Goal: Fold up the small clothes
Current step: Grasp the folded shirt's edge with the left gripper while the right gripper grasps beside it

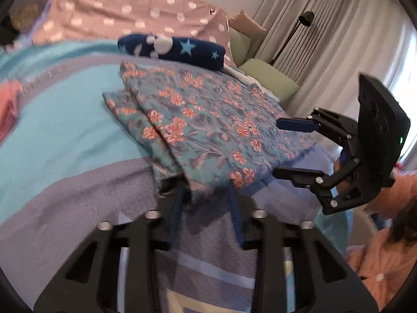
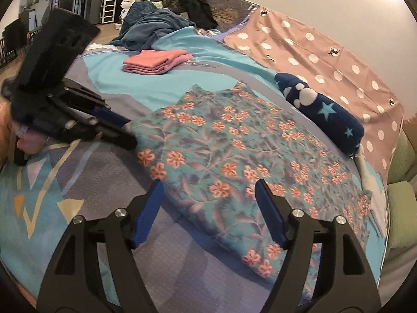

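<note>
Both hand-held grippers work at the near edge of a floral garment (image 2: 234, 156) spread flat on the bedspread (image 2: 109, 78): the left gripper (image 1: 206, 195) is pinched almost shut on the bunched corner of the cloth, while the right gripper (image 2: 208, 195) stands wide above the hem, gripping nothing. Beyond the garment lie a spotted pink sheet (image 2: 325, 52), a rolled navy star towel (image 2: 325, 114) just beside its far edge, and a folded pink stack (image 2: 156, 61) well apart.
</note>
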`<state>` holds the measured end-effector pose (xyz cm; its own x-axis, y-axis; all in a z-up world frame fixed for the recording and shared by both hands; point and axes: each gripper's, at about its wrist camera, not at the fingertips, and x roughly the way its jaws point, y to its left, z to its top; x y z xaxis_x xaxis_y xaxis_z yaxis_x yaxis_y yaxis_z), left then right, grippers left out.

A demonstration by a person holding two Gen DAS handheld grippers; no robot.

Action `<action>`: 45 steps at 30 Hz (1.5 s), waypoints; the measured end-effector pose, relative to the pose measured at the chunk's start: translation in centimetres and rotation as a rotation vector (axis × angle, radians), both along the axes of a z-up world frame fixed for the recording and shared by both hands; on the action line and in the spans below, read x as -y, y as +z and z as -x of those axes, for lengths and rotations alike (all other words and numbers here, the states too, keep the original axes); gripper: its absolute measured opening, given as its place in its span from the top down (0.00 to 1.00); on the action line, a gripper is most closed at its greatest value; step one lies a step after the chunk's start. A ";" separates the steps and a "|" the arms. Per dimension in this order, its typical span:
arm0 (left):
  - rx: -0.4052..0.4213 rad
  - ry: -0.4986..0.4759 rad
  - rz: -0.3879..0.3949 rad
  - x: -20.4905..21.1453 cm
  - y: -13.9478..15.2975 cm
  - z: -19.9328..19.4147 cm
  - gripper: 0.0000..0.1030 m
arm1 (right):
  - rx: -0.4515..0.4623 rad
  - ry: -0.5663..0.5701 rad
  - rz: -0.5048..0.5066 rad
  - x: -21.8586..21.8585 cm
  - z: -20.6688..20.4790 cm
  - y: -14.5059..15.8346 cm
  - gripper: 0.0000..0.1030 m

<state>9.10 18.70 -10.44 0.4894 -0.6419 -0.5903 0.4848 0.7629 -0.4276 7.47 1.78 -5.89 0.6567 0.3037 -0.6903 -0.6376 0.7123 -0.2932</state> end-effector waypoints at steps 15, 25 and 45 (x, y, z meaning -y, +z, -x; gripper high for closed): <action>-0.034 0.192 0.087 -5.0 0.0 0.7 0.43 | 0.239 0.132 0.253 -8.4 1.9 -4.7 0.28; -0.178 0.159 0.257 -4.0 -1.8 -12.2 0.41 | 0.274 0.166 0.261 -10.5 1.4 -5.3 0.48; -0.187 0.250 0.202 -4.4 -1.1 -14.0 0.53 | 0.248 0.229 0.235 -9.0 3.8 -5.0 0.46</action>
